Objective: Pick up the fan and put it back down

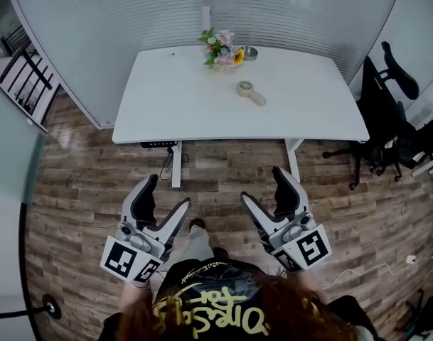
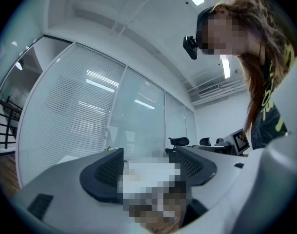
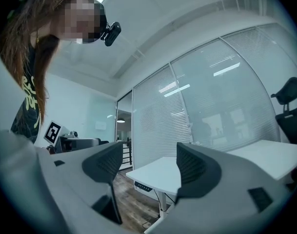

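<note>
1. Fan, small, beige, round head with a short handle, lies flat on the white desk, right of centre and toward the far side.
2. Flowers stand at the far edge of the desk, just left of a small metal bowl. The fan is near both, nearer than them, and touches neither.
3. Left tool is held low at near left over the wood floor, short of the desk's near edge and well apart from the fan.
4. Left tool jaws stand wide apart. Nothing is gripped; a blurred patch covers part of the gap in the left gripper view.
5. Right tool is at near right, beside the left one with a gap between them, also over the floor and well apart from the fan.
6. Right tool jaws are wide and empty; only the desk corner and floor show through the gap in the right gripper view.
7. Both tools point toward the desk, marker cubes at the near end.
8. Black office chair stands off the right end of the desk; a glass wall with blinds runs behind the desk.
</note>
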A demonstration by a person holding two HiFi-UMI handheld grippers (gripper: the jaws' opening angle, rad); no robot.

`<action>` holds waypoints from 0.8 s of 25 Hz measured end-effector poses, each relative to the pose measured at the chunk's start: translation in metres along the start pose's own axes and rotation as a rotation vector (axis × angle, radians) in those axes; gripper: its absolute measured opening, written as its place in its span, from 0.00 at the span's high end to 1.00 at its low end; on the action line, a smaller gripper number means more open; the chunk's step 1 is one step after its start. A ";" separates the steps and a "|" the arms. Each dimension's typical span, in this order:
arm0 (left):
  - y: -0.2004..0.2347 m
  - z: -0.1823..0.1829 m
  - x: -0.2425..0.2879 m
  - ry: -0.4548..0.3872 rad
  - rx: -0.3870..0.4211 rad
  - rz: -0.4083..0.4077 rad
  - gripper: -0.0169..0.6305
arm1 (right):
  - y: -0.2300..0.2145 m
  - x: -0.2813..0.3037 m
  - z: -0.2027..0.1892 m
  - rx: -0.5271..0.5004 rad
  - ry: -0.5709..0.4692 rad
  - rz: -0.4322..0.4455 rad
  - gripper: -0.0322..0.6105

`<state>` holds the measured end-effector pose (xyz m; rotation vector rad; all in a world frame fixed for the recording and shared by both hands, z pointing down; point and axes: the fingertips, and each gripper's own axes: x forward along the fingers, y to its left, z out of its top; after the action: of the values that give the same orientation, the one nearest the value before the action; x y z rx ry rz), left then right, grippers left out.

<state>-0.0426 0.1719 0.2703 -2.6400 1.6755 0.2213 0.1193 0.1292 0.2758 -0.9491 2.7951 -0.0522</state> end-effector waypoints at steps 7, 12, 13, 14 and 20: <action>0.017 -0.006 0.012 0.005 -0.008 -0.001 0.48 | -0.012 0.018 -0.006 -0.003 0.005 0.002 0.44; 0.036 -0.014 0.040 0.001 -0.002 -0.037 0.48 | -0.033 0.035 -0.011 -0.033 0.012 -0.032 0.44; 0.041 -0.014 0.048 -0.005 0.001 -0.044 0.48 | -0.039 0.042 -0.011 -0.038 0.012 -0.038 0.44; 0.047 -0.013 0.056 -0.010 0.005 -0.050 0.48 | -0.045 0.049 -0.011 -0.043 0.010 -0.043 0.44; 0.093 -0.016 0.108 -0.026 0.010 -0.088 0.48 | -0.080 0.107 -0.009 -0.066 -0.019 -0.059 0.44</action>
<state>-0.0791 0.0341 0.2793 -2.6838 1.5438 0.2439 0.0823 0.0005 0.2744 -1.0420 2.7669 0.0408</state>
